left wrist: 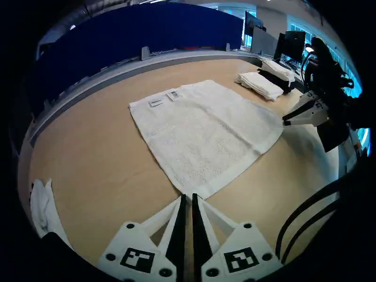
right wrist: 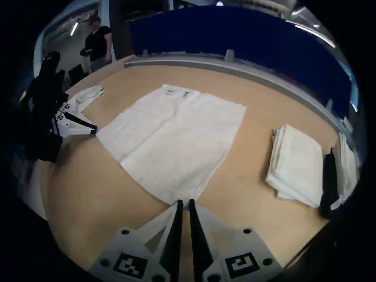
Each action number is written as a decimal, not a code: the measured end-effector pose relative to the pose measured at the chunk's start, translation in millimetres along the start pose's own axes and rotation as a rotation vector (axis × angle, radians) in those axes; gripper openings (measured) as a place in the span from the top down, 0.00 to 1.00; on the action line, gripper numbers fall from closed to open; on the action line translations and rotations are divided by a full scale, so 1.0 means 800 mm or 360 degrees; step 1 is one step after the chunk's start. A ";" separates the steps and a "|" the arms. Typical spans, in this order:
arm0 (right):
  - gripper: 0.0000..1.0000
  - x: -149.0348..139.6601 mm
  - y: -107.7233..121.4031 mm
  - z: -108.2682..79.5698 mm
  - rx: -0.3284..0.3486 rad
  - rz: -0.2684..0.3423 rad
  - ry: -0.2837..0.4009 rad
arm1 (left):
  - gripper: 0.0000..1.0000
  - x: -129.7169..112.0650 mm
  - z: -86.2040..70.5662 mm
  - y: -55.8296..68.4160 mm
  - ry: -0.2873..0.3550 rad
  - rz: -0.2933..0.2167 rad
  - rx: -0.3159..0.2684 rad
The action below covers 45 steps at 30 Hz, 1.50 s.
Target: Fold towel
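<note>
the towel [left wrist: 207, 131] lies spread flat on the wooden table [left wrist: 94, 155], white, with two small tags [left wrist: 164, 98] near its far edge. my left gripper [left wrist: 188, 197] is low over the table, and its tips are just at the near corner of the towel. the two fingers are drawn almost together, with a thin slit between them. i cannot tell if the corner of the cloth is caught between them. my right gripper [right wrist: 183, 203] is the same at another corner: fingers pressed nearly closed, tips meeting the towel's point, and the cloth around it is flat. in the left gripper view the right gripper appears at the far right, with its tips touching the towel's corner there. a stack of folded towels [right wrist: 293, 164] lies on the table to the right of the spread one, apart from it. a crumpled white cloth [left wrist: 42, 207] lies near the table's left edge. a blue partition [right wrist: 244, 42] stands behind the table.
</note>
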State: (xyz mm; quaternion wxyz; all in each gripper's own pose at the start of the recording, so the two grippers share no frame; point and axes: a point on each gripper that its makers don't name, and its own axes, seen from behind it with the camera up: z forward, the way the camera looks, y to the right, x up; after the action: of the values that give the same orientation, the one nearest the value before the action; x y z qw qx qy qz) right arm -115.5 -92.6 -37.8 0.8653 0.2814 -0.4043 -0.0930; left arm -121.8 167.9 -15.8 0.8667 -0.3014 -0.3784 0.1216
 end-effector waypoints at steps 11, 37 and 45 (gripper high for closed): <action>0.90 -0.004 -0.001 0.001 0.0001 -0.0001 -0.0010 | 0.42 -0.001 0.003 0.015 -0.0013 -0.0020 -0.0081; 0.90 0.000 0.002 0.003 0.0004 -0.0003 -0.0004 | 0.85 0.000 0.010 0.006 -0.0025 -0.0005 -0.0038; 0.90 0.006 0.002 0.000 0.0006 -0.0007 0.0005 | 0.86 0.012 0.004 0.004 0.0000 -0.0006 -0.0033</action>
State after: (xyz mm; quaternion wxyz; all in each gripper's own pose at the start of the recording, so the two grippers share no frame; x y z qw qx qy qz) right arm -112.6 -93.1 -33.8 0.8651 0.2842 -0.4024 -0.0937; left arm -117.5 175.8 -10.2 0.8637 -0.3098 -0.3802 0.1161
